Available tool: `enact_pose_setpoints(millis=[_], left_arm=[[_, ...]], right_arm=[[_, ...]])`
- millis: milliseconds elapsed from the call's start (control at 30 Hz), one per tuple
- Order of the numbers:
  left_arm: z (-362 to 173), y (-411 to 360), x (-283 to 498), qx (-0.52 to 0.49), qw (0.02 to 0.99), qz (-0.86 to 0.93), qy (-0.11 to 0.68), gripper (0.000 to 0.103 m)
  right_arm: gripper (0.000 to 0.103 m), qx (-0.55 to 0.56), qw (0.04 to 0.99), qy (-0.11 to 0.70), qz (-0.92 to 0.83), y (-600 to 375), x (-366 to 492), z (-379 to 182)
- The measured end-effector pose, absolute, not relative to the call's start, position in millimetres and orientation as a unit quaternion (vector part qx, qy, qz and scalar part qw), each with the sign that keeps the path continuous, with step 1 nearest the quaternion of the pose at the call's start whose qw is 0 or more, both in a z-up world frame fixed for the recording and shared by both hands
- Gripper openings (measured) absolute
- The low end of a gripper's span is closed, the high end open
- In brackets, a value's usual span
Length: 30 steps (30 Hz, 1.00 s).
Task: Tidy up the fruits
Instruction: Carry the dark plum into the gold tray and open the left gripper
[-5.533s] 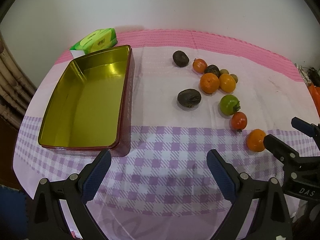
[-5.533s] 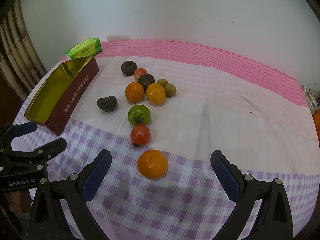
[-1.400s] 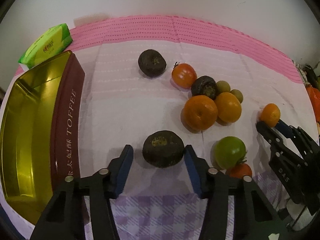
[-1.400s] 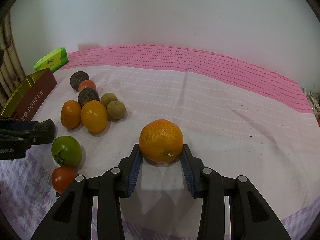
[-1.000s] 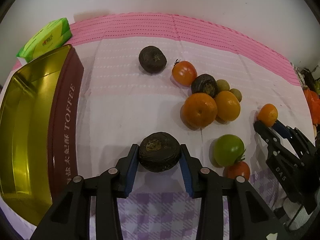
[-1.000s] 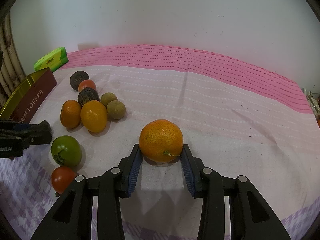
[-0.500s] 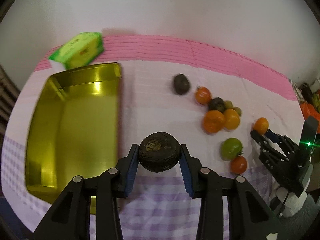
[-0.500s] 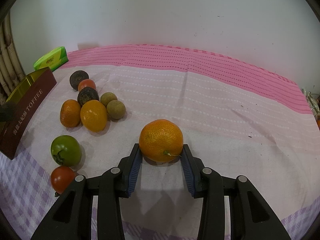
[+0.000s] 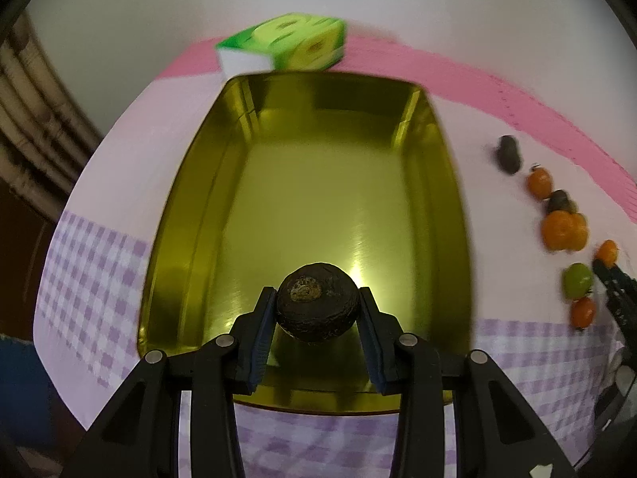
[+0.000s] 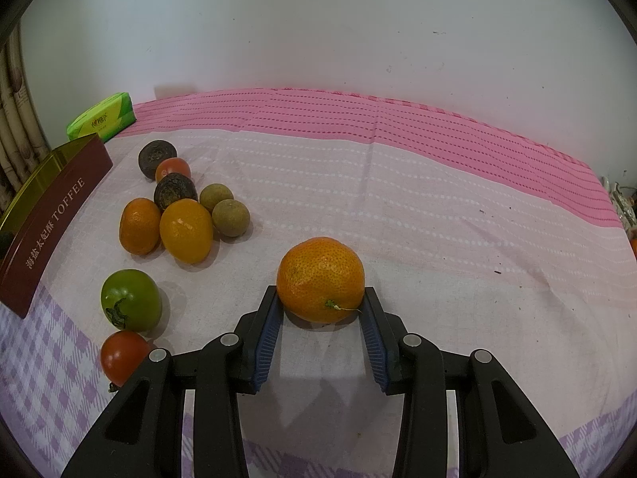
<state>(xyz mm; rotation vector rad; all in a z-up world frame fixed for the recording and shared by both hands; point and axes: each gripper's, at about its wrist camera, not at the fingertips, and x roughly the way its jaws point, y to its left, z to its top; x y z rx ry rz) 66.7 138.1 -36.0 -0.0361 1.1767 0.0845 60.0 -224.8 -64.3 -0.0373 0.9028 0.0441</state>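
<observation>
I am holding the dark fruit clamped in the left tool, now carried from the bench to over the empty tin, ready for release. My right tool is staying clamped on the orange, waiting.

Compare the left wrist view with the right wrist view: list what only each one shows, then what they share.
Only the left wrist view shows the gold inside of the tin, bare of fruit, and the left gripper shut on a dark brown fruit above it.

Only the right wrist view shows the TOFFEE lettering on the tin's maroon side, two small olive-brown fruits, and the right gripper's pads pressed on an orange.

Both show the green packet behind the tin, the green tomato, and the loose fruit cluster on the pink cloth.
</observation>
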Motion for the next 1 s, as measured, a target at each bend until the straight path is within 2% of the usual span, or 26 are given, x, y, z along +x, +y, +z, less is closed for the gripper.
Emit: enact_pose_setpoints(millis=[667, 900, 1000], left_arm=[[-56, 154, 58, 0.001, 0.821, 0.059, 0.569, 0.037], [-57, 153, 60, 0.006, 0.82, 0.06, 0.569, 0.037], [-57, 154, 61, 0.004, 0.821, 0.06, 0.568, 0.037]], right_arm=[[0.04, -0.024, 0.899, 0.436, 0.02, -222, 60, -64], [0.029, -0.023, 0.898, 0.439, 0.023, -220, 61, -62], [0.029, -0.019, 0.896, 0.442, 0.023, -223, 60, -60]])
